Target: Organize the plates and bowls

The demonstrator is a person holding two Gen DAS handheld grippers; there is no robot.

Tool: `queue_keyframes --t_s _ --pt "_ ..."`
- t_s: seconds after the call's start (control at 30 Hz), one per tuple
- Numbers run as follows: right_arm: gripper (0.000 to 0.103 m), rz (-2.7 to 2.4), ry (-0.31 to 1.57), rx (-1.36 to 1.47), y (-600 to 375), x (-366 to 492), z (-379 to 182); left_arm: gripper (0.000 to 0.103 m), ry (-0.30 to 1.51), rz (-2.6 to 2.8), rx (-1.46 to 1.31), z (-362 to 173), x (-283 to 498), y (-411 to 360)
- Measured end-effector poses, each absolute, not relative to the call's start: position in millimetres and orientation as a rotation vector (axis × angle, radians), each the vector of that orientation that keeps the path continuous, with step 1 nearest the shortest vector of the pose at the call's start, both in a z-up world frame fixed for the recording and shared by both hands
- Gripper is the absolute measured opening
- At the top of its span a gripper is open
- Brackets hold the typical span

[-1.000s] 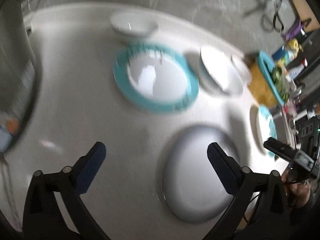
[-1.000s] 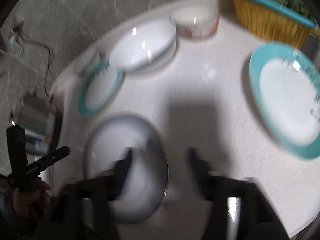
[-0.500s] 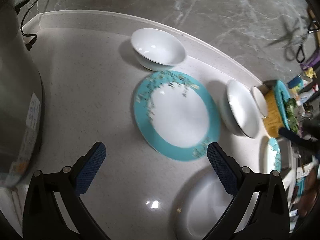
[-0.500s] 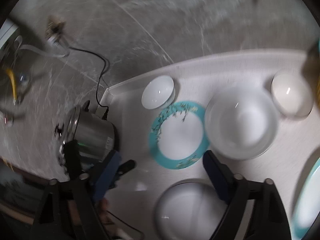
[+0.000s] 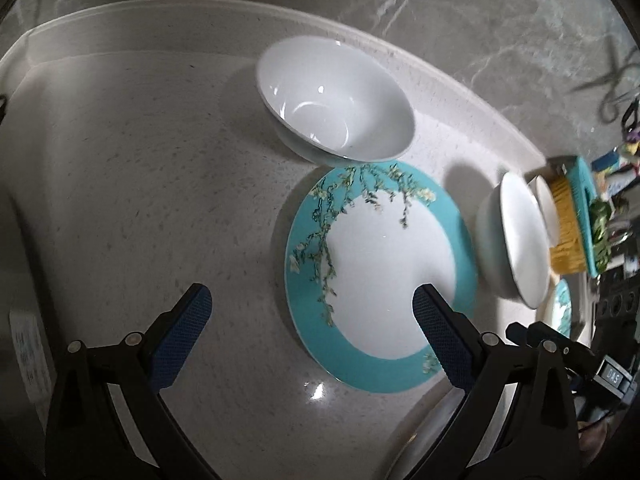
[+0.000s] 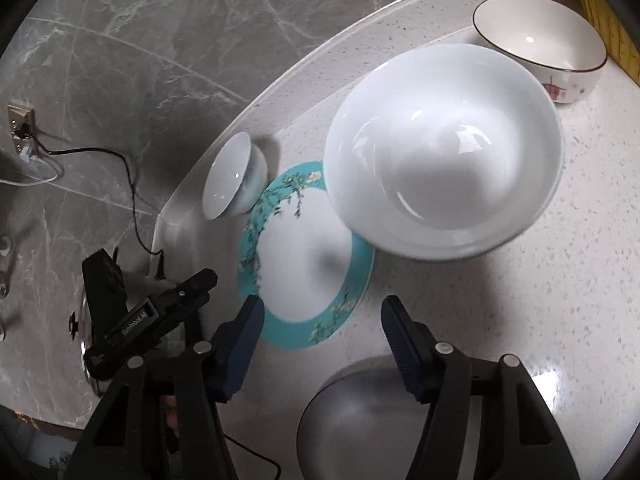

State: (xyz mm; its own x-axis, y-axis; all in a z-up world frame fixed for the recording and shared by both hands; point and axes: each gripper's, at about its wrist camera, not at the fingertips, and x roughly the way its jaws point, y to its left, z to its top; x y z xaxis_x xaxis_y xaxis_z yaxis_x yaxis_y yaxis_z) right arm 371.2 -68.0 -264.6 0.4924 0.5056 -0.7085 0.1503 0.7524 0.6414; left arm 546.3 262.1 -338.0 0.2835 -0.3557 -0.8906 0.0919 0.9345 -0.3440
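Plates and bowls lie spread over our pale speckled counter, which ends at a grey marble wall. Nearest us a teal-rimmed plate with a blossom pattern lies flat, and a small white bowl stands just behind it, close to the wall; its rim seems to overlap the plate's far edge in the left view, though we cannot tell whether they touch. To the right of the plate stands a large white bowl, and beyond that a dark-rimmed bowl with a reddish mark on its side, just beside a yellow basket with a teal rim. A plain grey-white plate lies at our near edge, under the right fingers. Our left gripper hangs over the counter with its jaws wide apart and nothing between them, its right finger above the teal plate's rim. Our right gripper is closing, its blue pads still apart and pressing on nothing, with the teal plate's near edge showing between them.
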Motion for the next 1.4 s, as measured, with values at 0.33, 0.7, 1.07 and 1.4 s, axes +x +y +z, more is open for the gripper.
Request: queue_keyframes --t_s 0.33,0.7,1.07,1.4 --pt "0.065 0.193 1.063 0.786 -74 382 -286 0.058 1.332 -0.365 -0.176 -355 578 239" --pt "0.063 0.196 1.071 0.818 -74 390 -301 0.058 1.348 -0.362 -0.171 -362 594 234" --pt "0.055 0.195 1.052 0.826 -69 400 -302 0.056 1.358 -0.391 -0.158 -372 608 218" --pt "0.049 0.189 1.061 0.834 -64 406 -303 0.038 1.357 -0.38 -0.137 -373 610 218"
